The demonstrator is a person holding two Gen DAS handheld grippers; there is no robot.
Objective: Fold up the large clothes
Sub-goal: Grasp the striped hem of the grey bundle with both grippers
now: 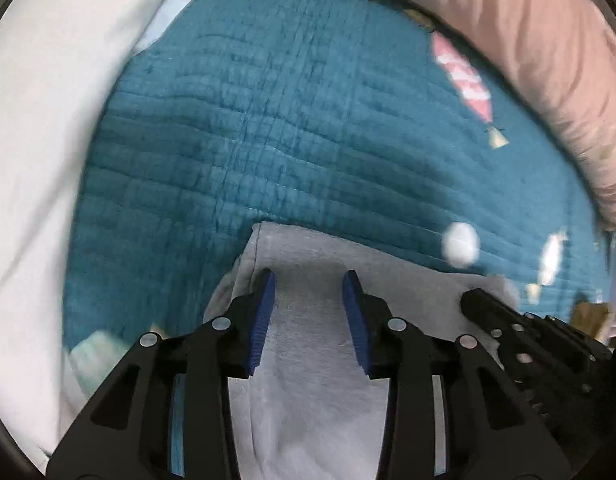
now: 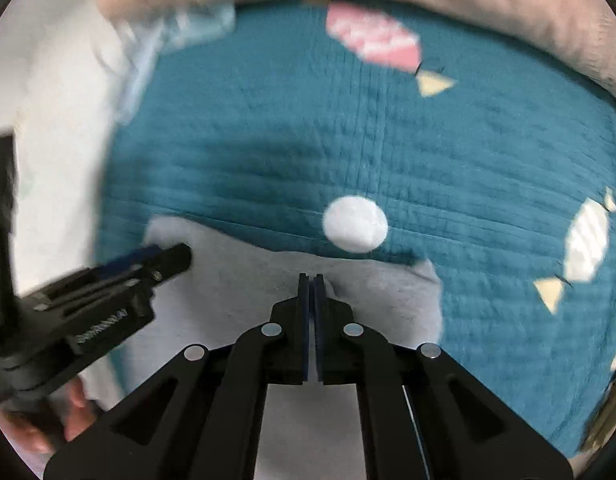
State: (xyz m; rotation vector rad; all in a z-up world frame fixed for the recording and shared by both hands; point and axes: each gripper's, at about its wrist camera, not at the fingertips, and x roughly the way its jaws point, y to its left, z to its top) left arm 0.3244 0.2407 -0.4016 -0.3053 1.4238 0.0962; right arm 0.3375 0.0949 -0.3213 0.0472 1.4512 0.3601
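Right wrist view: right hand-held gripper (image 2: 312, 278) pinches the pale grey fleece garment (image 2: 372, 296); left hand-held gripper (image 1: 309, 280) gapes, released, so the fold's edge could slump unevenly.

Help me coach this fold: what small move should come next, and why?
Probably close the left gripper on the grey garment. Its jaws stand apart with the cloth's edge between them, unpinched, while the right gripper is shut on the same edge further along. Both ends need holding before the edge is carried over the teal quilt.
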